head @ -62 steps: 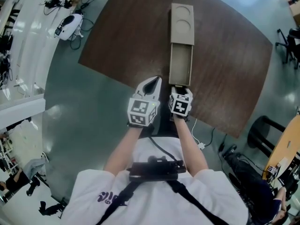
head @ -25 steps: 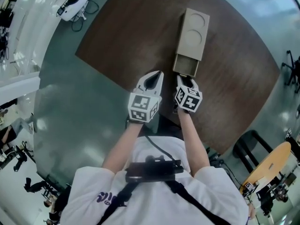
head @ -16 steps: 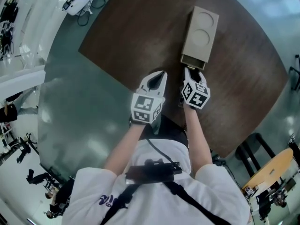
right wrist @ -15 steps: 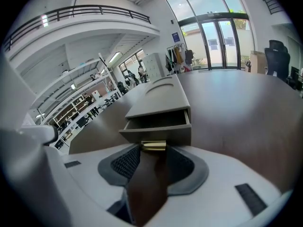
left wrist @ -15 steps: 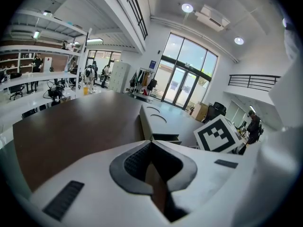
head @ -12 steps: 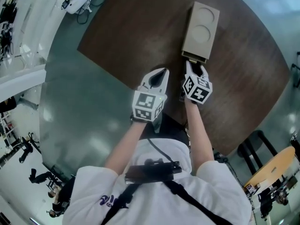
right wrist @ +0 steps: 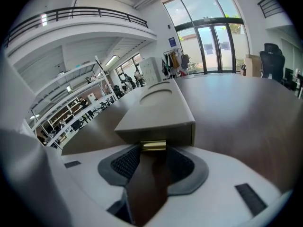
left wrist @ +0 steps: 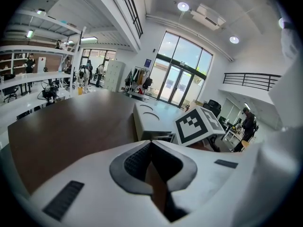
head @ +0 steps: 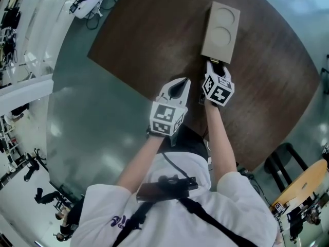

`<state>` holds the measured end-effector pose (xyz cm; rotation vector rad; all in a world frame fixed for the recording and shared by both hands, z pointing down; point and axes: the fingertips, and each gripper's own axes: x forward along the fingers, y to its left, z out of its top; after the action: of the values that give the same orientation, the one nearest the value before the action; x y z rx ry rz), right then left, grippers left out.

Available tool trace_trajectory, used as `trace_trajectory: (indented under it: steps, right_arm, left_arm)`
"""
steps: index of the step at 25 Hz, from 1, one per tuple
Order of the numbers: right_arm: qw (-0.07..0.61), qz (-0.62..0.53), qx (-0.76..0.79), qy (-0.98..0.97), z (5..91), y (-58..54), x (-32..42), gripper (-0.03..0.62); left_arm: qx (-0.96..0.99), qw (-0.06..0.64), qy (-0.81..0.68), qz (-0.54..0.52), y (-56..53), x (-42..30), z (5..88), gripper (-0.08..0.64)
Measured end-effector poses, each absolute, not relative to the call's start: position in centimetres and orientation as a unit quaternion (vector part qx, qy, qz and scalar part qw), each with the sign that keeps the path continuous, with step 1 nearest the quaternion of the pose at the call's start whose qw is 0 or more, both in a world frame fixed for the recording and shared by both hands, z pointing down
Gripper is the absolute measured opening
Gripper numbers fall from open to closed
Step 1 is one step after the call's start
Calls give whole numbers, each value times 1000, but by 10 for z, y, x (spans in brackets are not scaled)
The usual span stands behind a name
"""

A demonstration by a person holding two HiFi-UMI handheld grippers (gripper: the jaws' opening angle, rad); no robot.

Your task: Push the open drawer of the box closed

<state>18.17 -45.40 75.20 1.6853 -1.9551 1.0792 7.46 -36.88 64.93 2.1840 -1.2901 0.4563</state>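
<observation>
The tan box [head: 221, 24] with two round recesses on top lies on the dark wooden table [head: 149, 30]. Its drawer sits flush in the box front. My right gripper [head: 218, 67] is against that front, jaws open, and the small brass handle [right wrist: 154, 146] sits right at the fingertips of the right gripper [right wrist: 154, 151]. The box [right wrist: 161, 105] fills the middle of the right gripper view. My left gripper [head: 181, 81] hovers over the table's near edge, left of the box, shut and empty. In the left gripper view, the left gripper [left wrist: 150, 144] points past the box [left wrist: 149, 119].
A white device with cables [head: 85, 3] lies on the grey floor beyond the table's far left corner. A black chair base [head: 280, 161] and a round wooden tabletop [head: 308, 184] stand at the right. The table's near edge runs under my left gripper.
The drawer, pulled far out at first, has slid fully into the box as my right gripper moved forward against it. My left gripper followed slightly forward and stayed shut.
</observation>
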Motion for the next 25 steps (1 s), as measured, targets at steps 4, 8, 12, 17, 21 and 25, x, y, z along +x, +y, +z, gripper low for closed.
trace_trajectory:
  steps: [4, 8, 12, 17, 21, 25]
  right_arm:
    - [178, 379, 594, -687, 750, -453, 179, 181]
    - [181, 383, 603, -676, 745, -439, 180, 181]
    - [176, 383, 614, -668, 735, -411, 184, 181]
    - [160, 374, 614, -677, 708, -362, 171, 181]
    - [154, 349, 616, -689, 679, -320, 159, 181]
    - [136, 320, 618, -705, 642, -287, 134, 181]
  left_arm:
    - [817, 274, -480, 166, -362, 66, 642, 9]
    - [820, 270, -480, 157, -350, 53, 633, 9]
    - [826, 267, -474, 145, -335, 47, 625, 9]
    - [835, 262, -466, 131, -307, 33, 611, 9]
    - [844, 249, -460, 122, -278, 25, 597, 9]
    - [854, 233, -452, 107, -252, 9, 577, 9]
